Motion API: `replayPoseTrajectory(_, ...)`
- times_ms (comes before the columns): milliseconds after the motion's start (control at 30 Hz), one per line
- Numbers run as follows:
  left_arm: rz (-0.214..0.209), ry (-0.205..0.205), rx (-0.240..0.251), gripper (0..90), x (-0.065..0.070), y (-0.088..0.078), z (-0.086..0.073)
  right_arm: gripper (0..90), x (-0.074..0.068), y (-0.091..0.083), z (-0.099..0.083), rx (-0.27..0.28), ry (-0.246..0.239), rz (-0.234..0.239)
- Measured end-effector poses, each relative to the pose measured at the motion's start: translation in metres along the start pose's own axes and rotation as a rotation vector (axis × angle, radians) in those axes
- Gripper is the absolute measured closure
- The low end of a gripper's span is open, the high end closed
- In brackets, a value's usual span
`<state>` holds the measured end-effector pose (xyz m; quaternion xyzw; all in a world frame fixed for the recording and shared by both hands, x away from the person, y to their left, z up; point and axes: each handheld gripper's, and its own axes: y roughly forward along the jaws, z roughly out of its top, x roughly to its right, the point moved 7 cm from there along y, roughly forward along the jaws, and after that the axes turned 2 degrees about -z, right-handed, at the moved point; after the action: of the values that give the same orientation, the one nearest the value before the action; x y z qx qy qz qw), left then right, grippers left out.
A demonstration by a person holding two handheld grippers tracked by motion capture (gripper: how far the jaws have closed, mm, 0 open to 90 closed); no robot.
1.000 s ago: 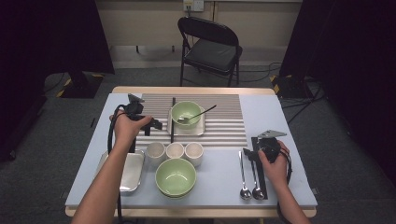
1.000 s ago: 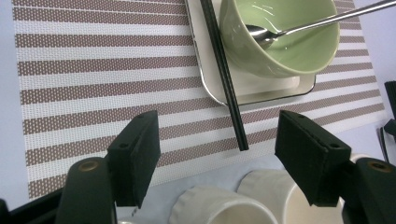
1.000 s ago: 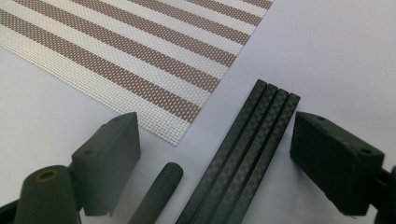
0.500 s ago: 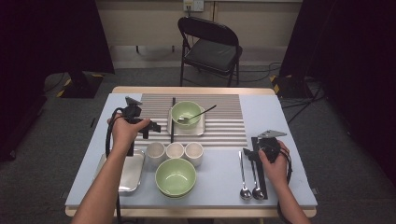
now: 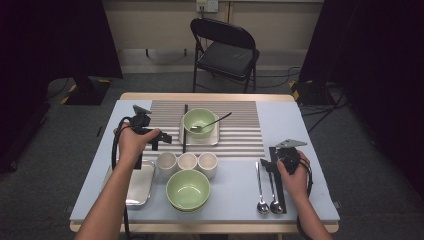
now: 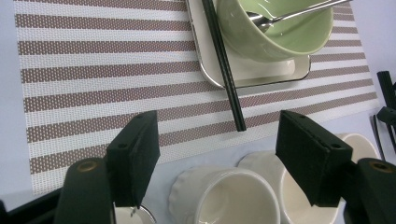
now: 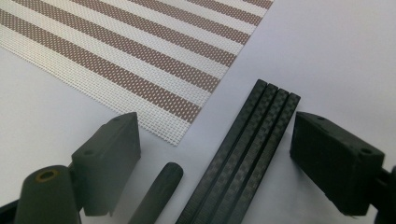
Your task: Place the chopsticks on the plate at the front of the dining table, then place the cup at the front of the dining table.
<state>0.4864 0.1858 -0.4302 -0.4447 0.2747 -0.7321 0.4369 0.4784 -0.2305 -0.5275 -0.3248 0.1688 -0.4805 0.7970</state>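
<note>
1. Dark curtains and a folding chair (image 5: 225, 47) stand behind the pale blue surface (image 5: 310, 125), which carries a striped mat (image 5: 240, 132).
2. Left gripper (image 5: 150, 134): fingers (image 6: 135, 156) released, spread wide, nothing between them. It hovers above the row of three white cups (image 5: 187, 161), nearest cup (image 6: 229, 196) just under it.
3. Risk: cups stand touching; closing on one could knock its neighbour over, or a finger could land on a rim.
4. Risk: the black chopstick (image 6: 224, 65) leaning on the tray (image 6: 261, 74) under the green bowl (image 6: 280, 32) lies near; a sweep could flick it.
5. Right gripper (image 5: 285, 159): fingers (image 7: 336, 158) released over the black sticks (image 7: 243, 154) beside the spoons (image 5: 267, 187); a careless close could scatter them.
</note>
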Motion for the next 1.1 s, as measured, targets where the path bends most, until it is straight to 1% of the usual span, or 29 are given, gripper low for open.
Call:
replayPoseTrajectory(133,-0.008,0.002,0.006,30.3,0.001,-0.002,-0.001,15.1,0.000,0.000,0.000,0.000,-0.001,0.002)
replayPoseTrajectory(267,0.002,0.013,0.006,30.3,0.000,-0.004,-0.002,15.1,0.000,0.000,0.000,0.000,-0.002,0.001)
replayPoseTrajectory(367,0.005,0.009,0.009,30.3,0.001,-0.005,-0.003,15.1,0.000,0.000,0.000,0.000,-0.003,0.001)
replayPoseTrajectory(533,-0.003,0.032,0.005,30.3,0.004,-0.007,-0.004,15.1,0.000,0.000,0.000,0.000,-0.002,0.001)
replayPoseTrajectory(600,-0.007,0.028,0.005,30.3,0.005,-0.008,-0.005,15.1,0.000,0.000,0.000,0.001,-0.001,0.000)
replayPoseTrajectory(700,-0.007,0.036,0.003,30.3,0.006,-0.008,-0.006,15.1,0.000,0.000,0.000,0.000,-0.002,0.001)
replayPoseTrajectory(733,-0.007,0.031,0.005,30.3,0.006,-0.008,-0.006,15.1,0.000,0.000,0.000,0.000,-0.003,0.001)
replayPoseTrajectory(767,-0.010,0.038,0.002,30.3,0.006,-0.009,-0.006,15.1,0.000,0.000,0.000,0.000,-0.002,0.001)
replayPoseTrajectory(833,-0.008,0.037,0.002,30.3,0.007,-0.009,-0.007,15.1,0.000,0.000,0.000,0.000,-0.002,0.001)
replayPoseTrajectory(867,-0.008,0.044,0.000,30.3,0.007,-0.009,-0.007,15.1,0.000,0.000,0.000,0.000,-0.001,0.001)
replayPoseTrajectory(933,-0.008,0.039,-0.001,30.3,0.007,-0.009,-0.008,15.1,0.000,0.000,0.000,0.000,-0.001,0.001)
replayPoseTrajectory(1000,-0.004,0.046,0.000,30.3,0.006,-0.009,-0.008,15.1,0.000,0.000,0.000,0.000,-0.001,0.001)
replayPoseTrajectory(1100,-0.009,0.036,-0.003,30.3,0.006,-0.008,-0.010,15.1,0.000,0.000,0.000,0.000,-0.002,0.001)
